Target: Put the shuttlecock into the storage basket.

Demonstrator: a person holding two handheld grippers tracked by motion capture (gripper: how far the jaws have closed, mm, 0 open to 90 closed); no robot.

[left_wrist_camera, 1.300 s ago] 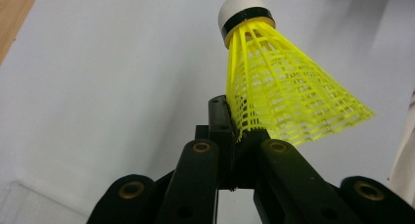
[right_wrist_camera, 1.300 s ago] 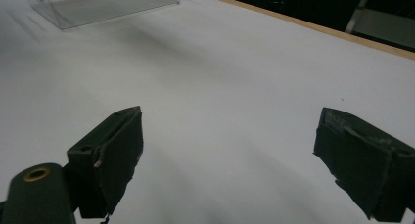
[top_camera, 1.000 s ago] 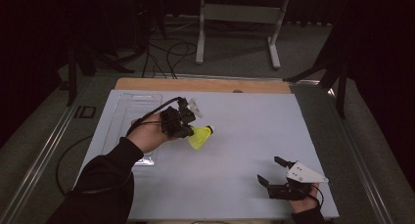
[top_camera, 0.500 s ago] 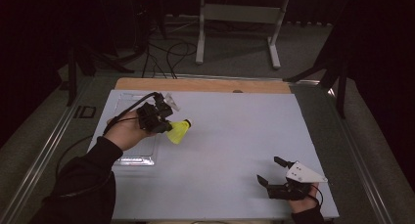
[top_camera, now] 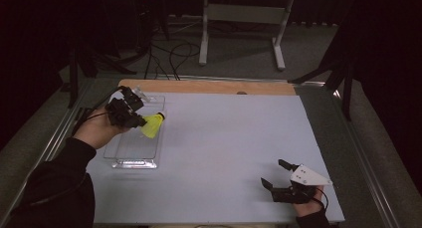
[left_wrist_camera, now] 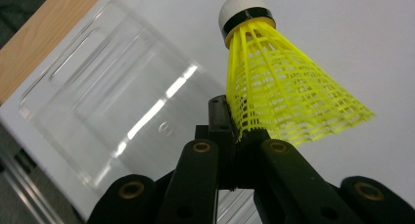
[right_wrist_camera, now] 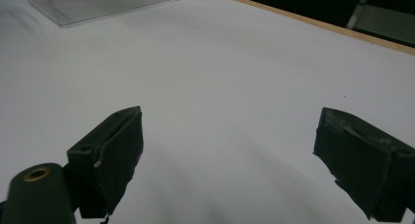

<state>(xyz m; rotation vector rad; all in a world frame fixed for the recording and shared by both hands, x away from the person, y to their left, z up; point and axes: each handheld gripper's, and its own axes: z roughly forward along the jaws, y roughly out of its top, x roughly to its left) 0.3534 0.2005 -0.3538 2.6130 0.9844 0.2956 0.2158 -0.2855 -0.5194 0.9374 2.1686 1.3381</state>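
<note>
1. The left gripper [top_camera: 137, 119] is held above the left side of the white table [top_camera: 234, 138], over a clear plastic tray [top_camera: 133, 148] that lies flat near the table's left edge.
2. Its 2 black jaws are clamped on the rim of the skirt of a yellow shuttlecock [top_camera: 153, 125]; in the left gripper view the jaws meet tightly on the lower edge of the mesh skirt [left_wrist_camera: 293, 97].
3. The shuttlecock has a white rounded cork tip with a black band beneath it, and the tip points away from the gripper, up and toward the far side in the left gripper view.
4. In the high view the shuttlecock hangs over the right-hand part of the tray, near its far end; I cannot tell whether it touches the tray or is lifted clear of it.
5. The tray is transparent, rectangular, with raised walls, and reflects streaks of light; its far end lies close to the wooden strip [top_camera: 209, 86] that runs along the table's far edge.
6. The right gripper [top_camera: 281, 177] rests low at the table's near right corner, well apart from the tray and the shuttlecock, with its grey three-cornered plate on top.
7. Its 2 jaws are spread wide with only bare white table between them, as the right gripper view [right_wrist_camera: 230, 160] shows; they grasp nothing.
8. The person's left hand [top_camera: 97, 131] and dark sleeve reach in from the lower left.
</note>
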